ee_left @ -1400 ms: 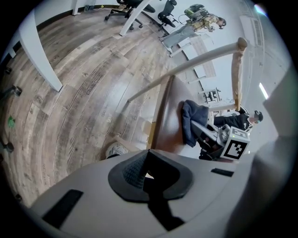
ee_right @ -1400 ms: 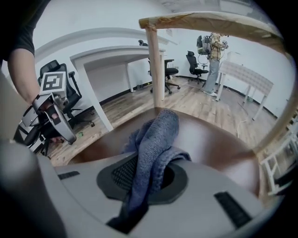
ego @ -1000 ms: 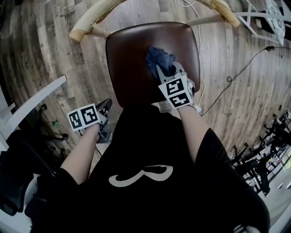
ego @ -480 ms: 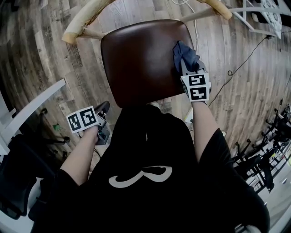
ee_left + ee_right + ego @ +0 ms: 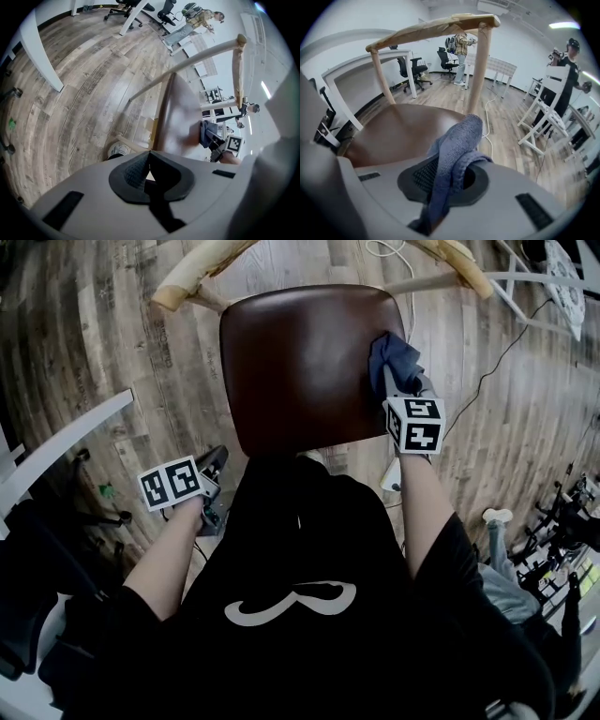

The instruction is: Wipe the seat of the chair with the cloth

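Note:
The chair's dark brown seat (image 5: 300, 362) lies below me, with its pale wooden back rail (image 5: 197, 277) on the far side. A blue cloth (image 5: 394, 357) rests on the seat's right edge, and my right gripper (image 5: 401, 381) is shut on it. In the right gripper view the cloth (image 5: 457, 145) hangs bunched out of the jaws of the right gripper (image 5: 445, 173), over the seat (image 5: 398, 131). My left gripper (image 5: 214, 474) hangs off the seat's near left corner above the floor. The left gripper (image 5: 149, 176) is shut and holds nothing.
A white desk leg (image 5: 66, 451) crosses the wooden floor at the left. A black cable (image 5: 497, 381) runs along the floor right of the chair, near a white frame (image 5: 553, 277). Office chairs (image 5: 410, 70) and people (image 5: 567, 75) stand farther back in the room.
My right gripper has carried the cloth across the seat from right of centre to the right edge. The left gripper has stayed put.

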